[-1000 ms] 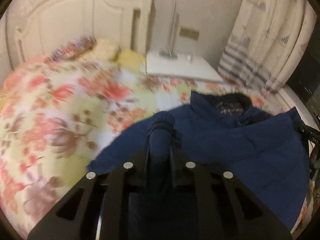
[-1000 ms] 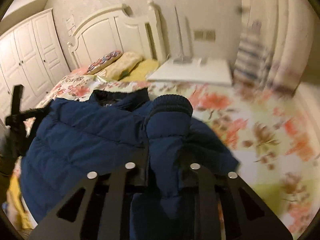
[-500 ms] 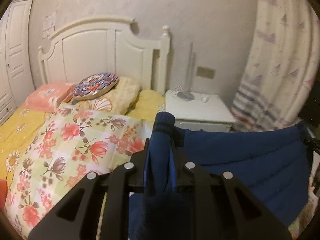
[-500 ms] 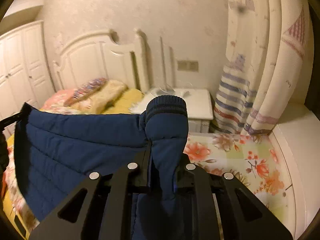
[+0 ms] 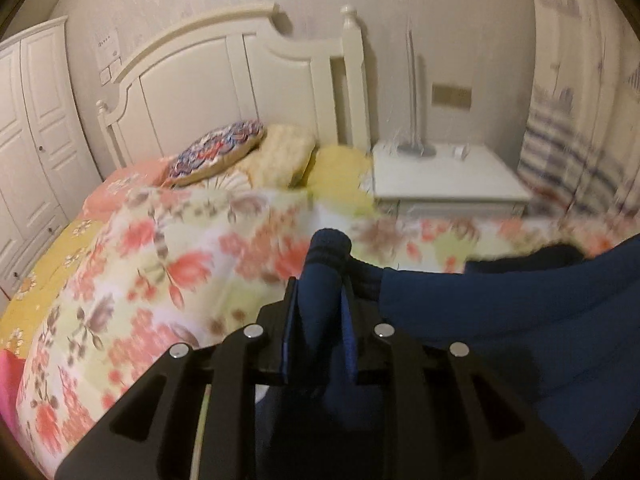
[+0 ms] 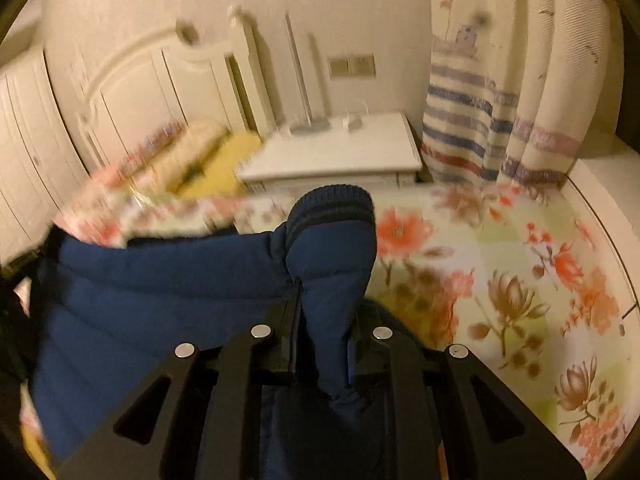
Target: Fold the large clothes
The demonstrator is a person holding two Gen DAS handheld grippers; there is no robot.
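Note:
A navy padded jacket (image 5: 500, 320) hangs stretched between my two grippers over the flowered bed. My left gripper (image 5: 320, 304) is shut on one sleeve cuff (image 5: 326, 252), which sticks up between the fingers. My right gripper (image 6: 326, 308) is shut on the other sleeve cuff (image 6: 332, 216). The jacket body (image 6: 152, 296) spreads to the left in the right wrist view and to the right in the left wrist view. Its lower part is hidden behind the gripper frames.
The flowered quilt (image 5: 160, 280) covers the bed (image 6: 500, 280). Pillows (image 5: 224, 152) lie by the white headboard (image 5: 224, 80). A white nightstand (image 5: 444, 176) stands beside the bed, a striped curtain (image 6: 500, 120) to its right, and white wardrobe doors (image 5: 32, 140) at the left.
Both grippers lifted the jacket off the bed, then tipped downward again. The jacket stays gripped by both cuffs and hangs lower, nearer the quilt, than half a second ago.

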